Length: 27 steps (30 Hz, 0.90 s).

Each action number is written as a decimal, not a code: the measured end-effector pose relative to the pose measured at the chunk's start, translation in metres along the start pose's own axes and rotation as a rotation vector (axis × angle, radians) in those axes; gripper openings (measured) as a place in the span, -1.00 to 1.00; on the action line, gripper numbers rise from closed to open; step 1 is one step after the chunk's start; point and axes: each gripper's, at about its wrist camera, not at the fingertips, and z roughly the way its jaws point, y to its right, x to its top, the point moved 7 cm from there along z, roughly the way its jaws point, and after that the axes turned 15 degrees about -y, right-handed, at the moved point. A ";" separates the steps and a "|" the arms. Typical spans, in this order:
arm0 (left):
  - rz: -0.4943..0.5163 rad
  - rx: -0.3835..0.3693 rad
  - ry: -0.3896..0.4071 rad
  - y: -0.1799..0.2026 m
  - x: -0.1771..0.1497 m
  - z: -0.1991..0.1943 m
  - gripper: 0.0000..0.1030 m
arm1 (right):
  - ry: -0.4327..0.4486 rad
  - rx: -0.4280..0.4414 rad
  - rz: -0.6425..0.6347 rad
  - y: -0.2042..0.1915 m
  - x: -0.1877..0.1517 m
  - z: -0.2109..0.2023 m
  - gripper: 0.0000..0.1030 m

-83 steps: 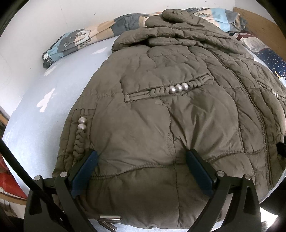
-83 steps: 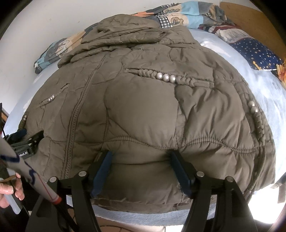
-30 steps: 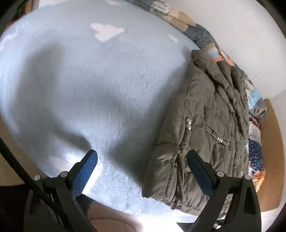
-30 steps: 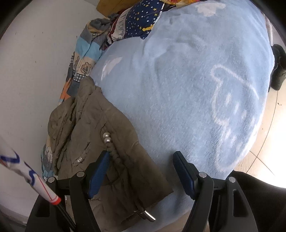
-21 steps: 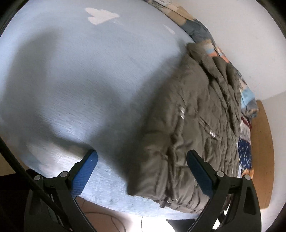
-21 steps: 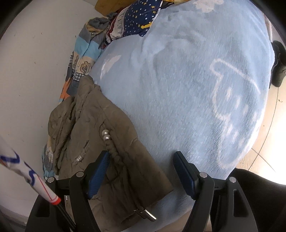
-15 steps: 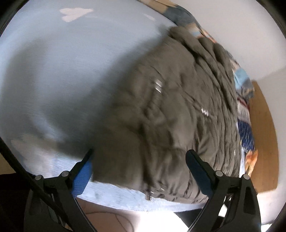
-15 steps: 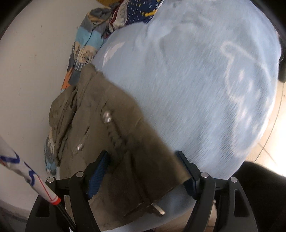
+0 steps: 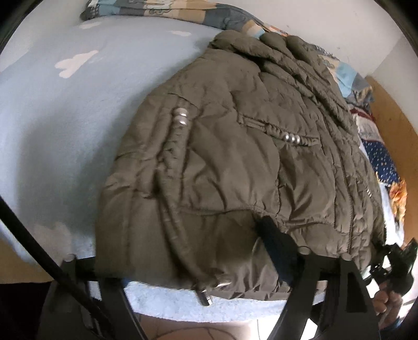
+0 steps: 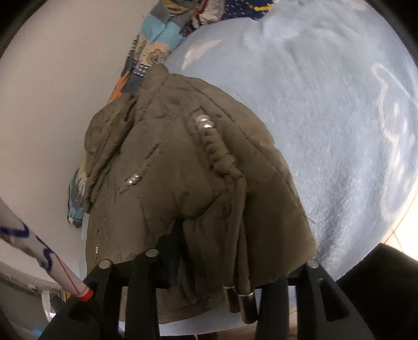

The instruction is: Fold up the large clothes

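Observation:
An olive quilted jacket (image 9: pixel 235 157) lies on a light blue bed (image 9: pixel 52 117); it also shows in the right wrist view (image 10: pixel 183 183). My left gripper (image 9: pixel 188 251) is open, with the jacket's left hem corner between its jaws; the left finger is hidden under the fabric, and the right finger (image 9: pixel 274 243) presses into the hem. My right gripper (image 10: pixel 235 259) is open around the jacket's right hem corner; its left finger (image 10: pixel 169 251) is partly covered by fabric, its right finger is hidden. Metal cord ends (image 10: pixel 240 300) hang at the hem.
A patterned quilt (image 9: pixel 183 13) lies along the white wall behind the jacket, also seen in the right wrist view (image 10: pixel 151 52). A star-print pillow (image 9: pixel 381 162) sits at the right. The other gripper and hand (image 9: pixel 392 282) show at the lower right. Floor lies below the bed edge.
Both grippers have swung from the open bedding back onto the jacket and pushed in over its two hem corners. The fabric now lies between the open jaws on each side.

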 end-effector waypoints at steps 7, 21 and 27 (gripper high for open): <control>0.110 0.079 0.121 0.013 0.002 -0.023 -0.15 | 0.037 -0.043 -0.110 -0.022 0.002 -0.007 -0.54; 0.346 0.191 0.341 0.053 -0.006 -0.081 -0.53 | 0.265 -0.162 -0.440 -0.090 -0.010 -0.069 -0.72; 0.396 0.167 0.401 0.063 -0.010 -0.112 -0.53 | 0.301 -0.125 -0.473 -0.103 -0.019 -0.094 -0.76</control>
